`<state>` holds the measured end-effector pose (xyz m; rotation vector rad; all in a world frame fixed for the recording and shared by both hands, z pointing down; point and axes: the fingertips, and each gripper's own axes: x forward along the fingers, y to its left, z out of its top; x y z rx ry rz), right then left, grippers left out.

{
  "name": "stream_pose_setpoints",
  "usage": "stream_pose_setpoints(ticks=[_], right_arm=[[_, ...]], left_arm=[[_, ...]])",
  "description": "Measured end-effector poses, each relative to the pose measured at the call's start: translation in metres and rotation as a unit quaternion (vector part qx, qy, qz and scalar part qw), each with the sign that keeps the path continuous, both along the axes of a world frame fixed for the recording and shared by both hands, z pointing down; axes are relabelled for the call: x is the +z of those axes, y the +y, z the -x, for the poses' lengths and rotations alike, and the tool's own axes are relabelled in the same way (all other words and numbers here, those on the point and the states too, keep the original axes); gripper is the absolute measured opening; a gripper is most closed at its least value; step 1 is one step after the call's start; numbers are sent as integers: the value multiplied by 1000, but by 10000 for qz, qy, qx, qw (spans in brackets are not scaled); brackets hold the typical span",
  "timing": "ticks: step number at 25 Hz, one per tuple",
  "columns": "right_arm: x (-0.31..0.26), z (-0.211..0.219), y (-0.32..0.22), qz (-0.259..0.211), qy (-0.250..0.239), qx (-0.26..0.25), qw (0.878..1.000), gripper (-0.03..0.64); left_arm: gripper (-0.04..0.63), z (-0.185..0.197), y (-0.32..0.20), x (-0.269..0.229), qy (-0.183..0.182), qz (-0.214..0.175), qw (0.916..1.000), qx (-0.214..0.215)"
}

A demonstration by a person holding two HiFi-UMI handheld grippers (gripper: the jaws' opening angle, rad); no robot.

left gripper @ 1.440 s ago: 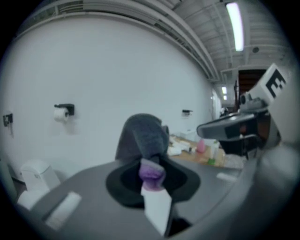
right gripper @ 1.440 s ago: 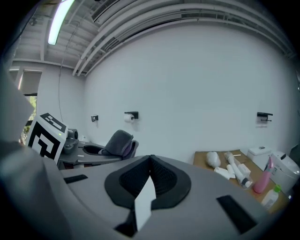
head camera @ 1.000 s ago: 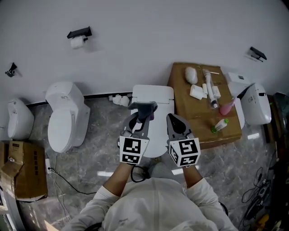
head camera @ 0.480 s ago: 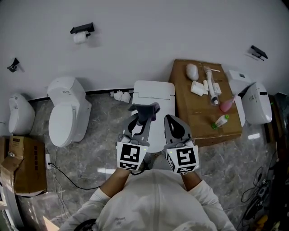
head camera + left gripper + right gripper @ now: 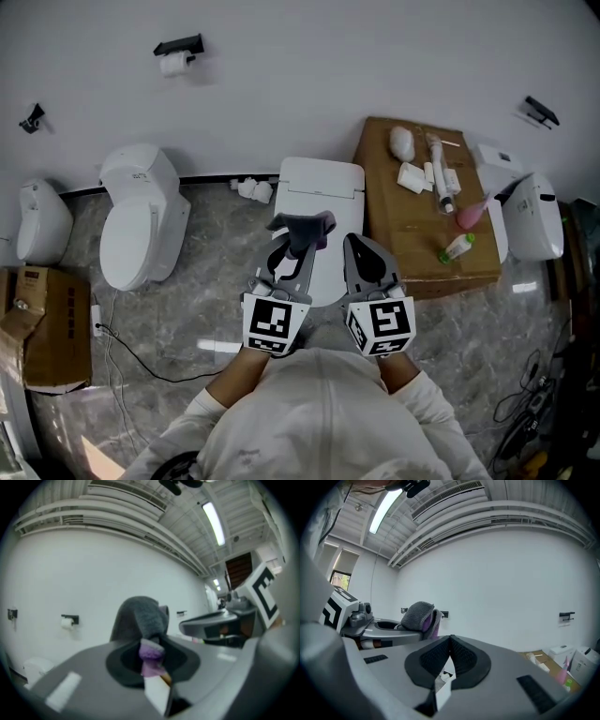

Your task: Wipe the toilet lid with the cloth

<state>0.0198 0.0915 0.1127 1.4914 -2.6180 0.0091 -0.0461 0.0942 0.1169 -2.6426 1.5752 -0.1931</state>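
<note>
A white wall and a grey marbled floor fill the head view. The closed white toilet lid lies at your 12 o'clock, just below the white cistern. Your left gripper is clamped on a folded grey-and-purple fuzzy cloth, held over the lid's 11 o'clock part; whether it touches the lid cannot be told. In the left gripper view the cloth bulges up past the pads. Your right gripper, jaws pressed together with nothing in them, hovers over the lid's 1 o'clock edge. A brown cardboard box at 2 o'clock carries small bottles. A second white toilet stands at 9 o'clock.
</note>
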Motion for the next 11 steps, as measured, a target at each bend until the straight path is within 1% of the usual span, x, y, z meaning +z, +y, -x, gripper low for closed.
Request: stream_pose_setpoints(ticks=[6, 11], right_arm=[[-8, -7, 7, -8, 25, -80, 10000, 15], [-13, -24, 20, 37, 43, -129, 9999, 15]], left_arm=[[66, -7, 9, -6, 38, 46, 9999, -101], [66, -21, 25, -10, 70, 106, 9998, -168]])
